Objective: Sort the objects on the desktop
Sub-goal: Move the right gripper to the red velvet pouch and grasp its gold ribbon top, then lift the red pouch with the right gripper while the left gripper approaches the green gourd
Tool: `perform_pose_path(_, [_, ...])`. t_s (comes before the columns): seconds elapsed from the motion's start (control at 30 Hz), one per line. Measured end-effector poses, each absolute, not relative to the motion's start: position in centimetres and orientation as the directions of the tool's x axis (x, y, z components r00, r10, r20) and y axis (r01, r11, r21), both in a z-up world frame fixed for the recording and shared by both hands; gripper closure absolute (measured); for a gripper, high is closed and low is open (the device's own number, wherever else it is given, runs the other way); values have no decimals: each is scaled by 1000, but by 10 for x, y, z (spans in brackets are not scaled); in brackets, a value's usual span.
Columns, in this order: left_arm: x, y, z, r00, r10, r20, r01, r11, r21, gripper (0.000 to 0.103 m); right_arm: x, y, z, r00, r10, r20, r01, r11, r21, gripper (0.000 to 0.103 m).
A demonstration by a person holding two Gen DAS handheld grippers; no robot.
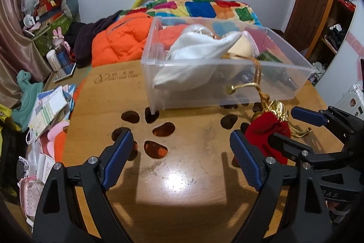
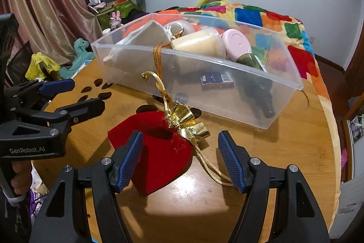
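Observation:
A red velvet pouch (image 2: pixel 159 147) with a gold bow (image 2: pixel 188 124) lies on the wooden table (image 2: pixel 284 152), its gold cord draped over the front wall of a clear plastic box (image 2: pixel 204 74). My right gripper (image 2: pixel 179 161) is open, its fingers on either side of the pouch's near end. The pouch also shows in the left wrist view (image 1: pixel 266 131), beside my right gripper (image 1: pixel 295 126). My left gripper (image 1: pixel 182 158) is open and empty over bare table; it shows in the right wrist view (image 2: pixel 75 92). The box holds a white cloth (image 1: pixel 193 54), a cream jar (image 2: pixel 198 42), a pink disc (image 2: pixel 236 42), a dark green bottle (image 2: pixel 257 81) and a blue card pack (image 2: pixel 216 80).
The table (image 1: pixel 193 174) has paw-shaped cutouts (image 1: pixel 157 129) near the box. Behind it lies a bed with an orange jacket (image 1: pixel 122 38) and a patchwork quilt (image 2: pixel 295 33). Papers and a teal dinosaur toy (image 1: pixel 27 92) clutter the left side.

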State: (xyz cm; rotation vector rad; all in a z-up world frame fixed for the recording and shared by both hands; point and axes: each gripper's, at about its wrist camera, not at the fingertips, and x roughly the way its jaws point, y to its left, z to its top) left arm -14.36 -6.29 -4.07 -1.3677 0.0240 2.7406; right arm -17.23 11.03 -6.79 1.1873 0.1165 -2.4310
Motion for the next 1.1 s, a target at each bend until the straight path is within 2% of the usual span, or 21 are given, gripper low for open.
perform_pose_path(0.23, [-147, -63, -50, -580, 76, -811, -80, -996, -37, 16, -177, 111, -73, -525, -362, -770, 404, -903, 149, 39])
perform_pose_path(0.3, [-147, -63, -51, -578, 80, -812, -81, -996, -41, 16, -178, 110, -76, -515, -368, -774, 406, -900, 158, 42])
perform_pose_path(0.37, [-146, -63, -52, -577, 81, -813, -81, -996, -42, 16, -179, 109, -78, -502, -379, -777, 414, -894, 169, 54])
perform_pose_path(0.4, [-147, -63, -52, -575, 82, -814, -80, -996, -43, 16, -178, 108, -78, -511, -376, -773, 417, -895, 159, 56])
perform_pose_path(0.57, [-148, -64, -55, -564, 81, -822, -72, -996, -48, 16, -176, 106, -78, -507, -396, -765, 438, -884, 167, 79])
perform_pose_path(0.73, [-149, -61, -54, -564, 76, -822, -72, -996, -43, 16, -172, 109, -74, -525, -406, -748, 448, -879, 163, 86])
perform_pose_path(1.1, [-153, -40, -53, -563, 77, -823, -106, -994, -21, 16, -169, 148, -52, -574, -431, -696, 394, -891, 227, 87])
